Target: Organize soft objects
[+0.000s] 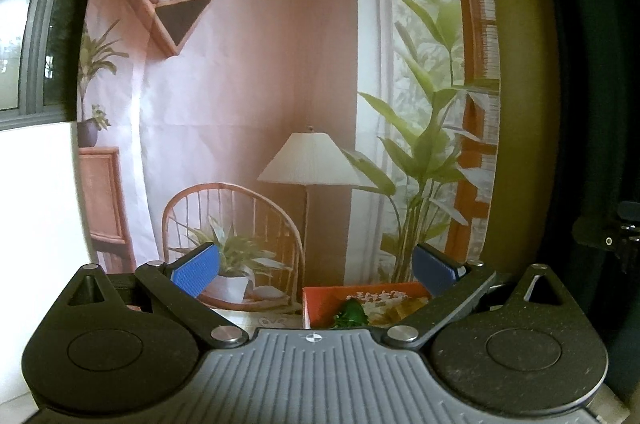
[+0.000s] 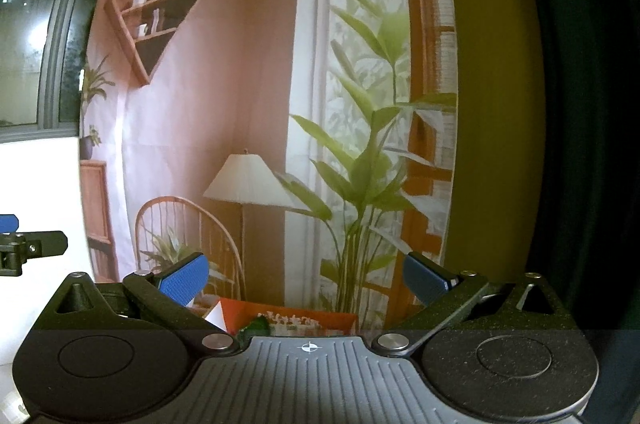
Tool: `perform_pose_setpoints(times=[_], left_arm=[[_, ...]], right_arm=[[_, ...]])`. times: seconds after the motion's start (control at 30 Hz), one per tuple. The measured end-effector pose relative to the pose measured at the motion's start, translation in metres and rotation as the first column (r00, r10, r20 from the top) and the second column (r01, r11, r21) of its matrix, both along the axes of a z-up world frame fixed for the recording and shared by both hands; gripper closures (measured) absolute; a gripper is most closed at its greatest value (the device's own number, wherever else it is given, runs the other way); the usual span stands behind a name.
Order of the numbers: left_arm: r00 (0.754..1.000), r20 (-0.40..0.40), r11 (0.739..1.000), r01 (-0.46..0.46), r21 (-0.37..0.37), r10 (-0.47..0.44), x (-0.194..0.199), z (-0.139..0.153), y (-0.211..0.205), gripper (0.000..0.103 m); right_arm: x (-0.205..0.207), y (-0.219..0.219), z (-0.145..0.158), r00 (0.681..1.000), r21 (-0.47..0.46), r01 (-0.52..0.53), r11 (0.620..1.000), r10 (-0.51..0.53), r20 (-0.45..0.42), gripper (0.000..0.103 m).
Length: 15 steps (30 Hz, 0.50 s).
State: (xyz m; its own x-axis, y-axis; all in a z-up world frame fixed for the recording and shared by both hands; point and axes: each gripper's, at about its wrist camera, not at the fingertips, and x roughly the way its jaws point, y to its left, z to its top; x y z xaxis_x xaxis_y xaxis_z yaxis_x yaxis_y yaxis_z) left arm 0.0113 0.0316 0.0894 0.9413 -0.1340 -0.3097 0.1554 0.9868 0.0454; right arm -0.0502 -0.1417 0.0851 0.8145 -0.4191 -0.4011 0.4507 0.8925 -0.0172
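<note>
My left gripper (image 1: 316,270) is open and empty, its blue pads (image 1: 197,270) wide apart, raised and facing a printed backdrop. Below it, an orange box (image 1: 320,298) holds a green soft object (image 1: 352,314) and pale items; only its top shows above the gripper body. My right gripper (image 2: 304,282) is open and empty too, also raised. In the right wrist view the orange box (image 2: 240,312) shows low at centre, with a bit of the green object (image 2: 256,326) at its edge. The left gripper's blue tip (image 2: 8,222) shows at the far left.
A printed room backdrop (image 1: 248,84) with lamp, chair and plants hangs straight ahead. A white wall (image 1: 36,204) and a dark window (image 1: 24,24) are at left. A dark curtain (image 1: 592,64) and a black mount (image 1: 612,236) are at right.
</note>
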Motion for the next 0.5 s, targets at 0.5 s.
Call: perform_pose_setpoints(times=[0.5], left_arm=[[0.999, 0.017, 0.999, -0.039, 0.028, 0.039, -0.0020, 0.0006, 0.0037, 0.000]], right_arm=[[0.0014, -0.0020, -0.0063, 1.000, 0.014, 0.002, 1.000, -0.002, -0.013, 0.000]])
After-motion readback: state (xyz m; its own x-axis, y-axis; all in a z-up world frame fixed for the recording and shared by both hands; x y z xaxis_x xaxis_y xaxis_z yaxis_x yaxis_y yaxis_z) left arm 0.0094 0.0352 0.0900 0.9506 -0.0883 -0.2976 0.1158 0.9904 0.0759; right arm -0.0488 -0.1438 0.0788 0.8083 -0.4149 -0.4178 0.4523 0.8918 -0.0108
